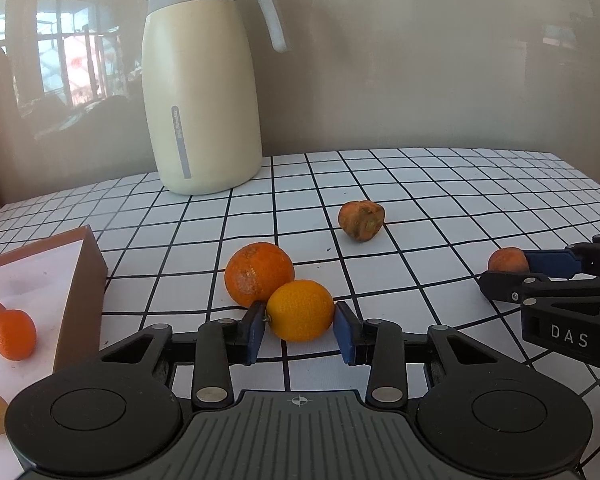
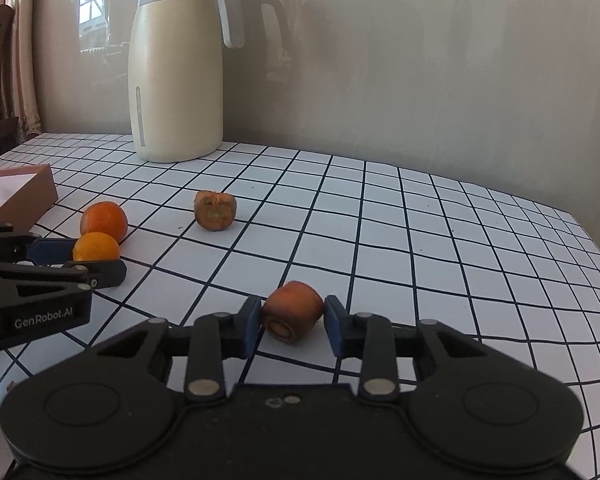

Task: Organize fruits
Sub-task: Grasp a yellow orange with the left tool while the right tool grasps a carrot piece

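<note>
- My own hands and arms are out of sight; both cameras show only the black gripper bodies, and the fisheye rim cuts off the corners.
- The box (image 1: 82, 276) at my left is cropped by the frame edge, so I can't see how much it holds: one orange fruit (image 1: 13, 334) and part of another lie on its white lining, and a pale rough lump at the bottom edge is too cropped to name.
- My left gripper (image 1: 300, 326) is clenched on the yellow-orange fruit (image 1: 300, 310), both blue pads pressing its sides; it sits on the checked tablecloth (image 1: 440, 208), touching a bigger, rougher orange (image 1: 259, 274) behind it.
- My right gripper (image 2: 290, 318) grasps a small brownish-orange fruit (image 2: 294, 308), dull-skinned, its flat ringed end facing the camera, low over the cloth.
- A shrivelled brown fruit (image 2: 215, 210) lies alone further back, well apart from the others.
- A cream jug (image 2: 176, 80) with a grey top stands by the wall.
</note>
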### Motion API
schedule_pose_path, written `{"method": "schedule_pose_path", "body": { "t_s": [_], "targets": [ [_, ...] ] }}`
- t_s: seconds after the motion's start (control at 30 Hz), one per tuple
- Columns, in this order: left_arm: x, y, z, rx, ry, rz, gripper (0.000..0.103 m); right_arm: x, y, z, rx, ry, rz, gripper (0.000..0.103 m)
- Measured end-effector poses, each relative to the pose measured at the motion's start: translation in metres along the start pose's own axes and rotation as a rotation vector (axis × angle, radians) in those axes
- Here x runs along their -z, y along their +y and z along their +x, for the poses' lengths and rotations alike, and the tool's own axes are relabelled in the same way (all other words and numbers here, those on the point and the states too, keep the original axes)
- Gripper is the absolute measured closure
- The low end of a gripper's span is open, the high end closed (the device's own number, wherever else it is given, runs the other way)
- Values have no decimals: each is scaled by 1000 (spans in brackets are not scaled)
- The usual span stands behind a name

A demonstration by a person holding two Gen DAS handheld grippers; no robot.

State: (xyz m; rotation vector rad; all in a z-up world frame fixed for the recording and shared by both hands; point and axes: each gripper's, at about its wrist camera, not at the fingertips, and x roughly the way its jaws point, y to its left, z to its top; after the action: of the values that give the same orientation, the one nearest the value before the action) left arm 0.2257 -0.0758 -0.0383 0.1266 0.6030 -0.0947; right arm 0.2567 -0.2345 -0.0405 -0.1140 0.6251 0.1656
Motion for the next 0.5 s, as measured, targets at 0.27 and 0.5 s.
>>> {"method": "schedule_pose_path", "body": {
  "t_s": [0.27, 0.5],
  "targets": [
    [1, -2, -21, 3, -43, 26, 67, -2, 6, -15, 11, -27, -9, 77],
    [11, -2, -27, 4, -25, 58, 67, 1, 13, -25, 19, -23, -19, 77]
  ]
}}
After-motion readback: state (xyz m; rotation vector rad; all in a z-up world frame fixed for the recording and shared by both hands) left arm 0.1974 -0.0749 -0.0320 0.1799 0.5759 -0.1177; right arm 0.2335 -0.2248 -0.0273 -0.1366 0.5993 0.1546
